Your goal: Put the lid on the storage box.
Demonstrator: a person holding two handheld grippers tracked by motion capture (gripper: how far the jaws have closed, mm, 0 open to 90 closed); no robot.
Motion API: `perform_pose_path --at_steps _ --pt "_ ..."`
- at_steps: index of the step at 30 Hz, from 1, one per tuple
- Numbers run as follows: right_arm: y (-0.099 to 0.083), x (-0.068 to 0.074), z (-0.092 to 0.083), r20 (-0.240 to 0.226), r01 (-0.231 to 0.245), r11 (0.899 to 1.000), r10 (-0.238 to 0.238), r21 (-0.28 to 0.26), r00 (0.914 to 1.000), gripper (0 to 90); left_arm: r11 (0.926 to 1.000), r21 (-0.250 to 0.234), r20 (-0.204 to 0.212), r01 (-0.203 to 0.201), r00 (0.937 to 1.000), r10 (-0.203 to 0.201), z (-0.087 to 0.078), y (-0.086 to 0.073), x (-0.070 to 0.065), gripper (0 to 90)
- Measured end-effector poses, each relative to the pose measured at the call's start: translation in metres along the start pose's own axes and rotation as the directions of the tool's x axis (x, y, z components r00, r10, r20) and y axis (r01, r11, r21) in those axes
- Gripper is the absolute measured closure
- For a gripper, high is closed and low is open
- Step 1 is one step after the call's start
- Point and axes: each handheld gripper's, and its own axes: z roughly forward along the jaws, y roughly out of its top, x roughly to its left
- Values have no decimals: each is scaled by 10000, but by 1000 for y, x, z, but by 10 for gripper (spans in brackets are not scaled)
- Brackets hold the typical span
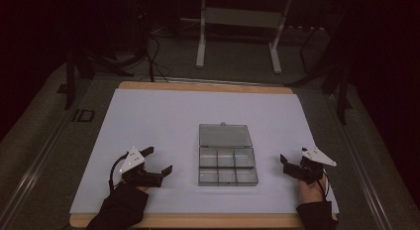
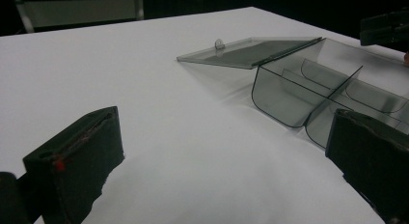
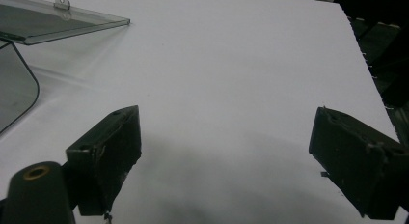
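A clear plastic compartment box [image 1: 228, 166] sits at the middle of the white mat [image 1: 148, 116]. Its lid [image 1: 224, 135] is swung open and lies flat behind it. The several compartments look empty. My left gripper [image 1: 158, 159] rests on the mat to the left of the box, open, with nothing between its jaws. In the left gripper view the box [image 2: 308, 93] and its lid [image 2: 251, 50] lie ahead and to the right of the open gripper [image 2: 222, 137]. My right gripper [image 1: 293, 158] stands open right of the box, holding nothing. The right gripper view shows the open gripper [image 3: 226, 142] over bare mat, lid [image 3: 53, 21] at upper left.
The mat covers a wooden table [image 1: 198, 221] whose edge shows at front and back. A metal stand [image 1: 237, 22] and cables [image 1: 153, 56] sit on the dark floor beyond the table. The mat's right edge [image 3: 366, 60] lies near the right gripper.
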Motion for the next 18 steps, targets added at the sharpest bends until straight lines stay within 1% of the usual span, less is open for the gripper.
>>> perform_pose_path --at_steps 3,8,9,11,12,13,14,15,16,17,18 --pt "0 0 0 -16 3 10000 -3 2 10000 111 10000 90 57 16 10000 -17 1 0 0 21" --pt "0 0 0 4 6 10000 -6 -4 10000 111 9995 289 113 -148 9998 145 3 1 -1 39" --pt "0 0 0 4 5 10000 -5 -13 10000 111 9993 352 159 -139 9998 133 3 1 0 38" --pt "0 0 0 15 2 10000 -2 -14 10000 111 9984 562 160 75 9998 -84 5 2 1 38" --pt "0 0 0 15 2 10000 -2 -14 10000 111 9984 562 160 75 9998 -84 5 2 1 35" --pt "0 0 0 11 4 10000 -4 -13 10000 111 9964 789 102 307 9994 -316 7 3 3 35" --pt "0 0 0 20 8 10000 -8 2 10000 111 9928 1125 208 423 9988 -450 9 5 4 32" --pt "0 1 0 23 9 10000 -9 16 10000 111 9876 1506 245 443 9985 -486 11 6 4 30" --pt "0 1 0 11 40 10000 -41 24 10000 111 9832 1794 298 340 9988 -399 13 6 3 27" --pt "0 1 0 9 51 10000 -51 34 10000 111 9757 2185 394 189 9988 -282 16 7 1 27" --pt "0 1 0 21 68 10000 -68 38 10000 111 9714 2371 456 156 9986 -272 18 7 0 27"
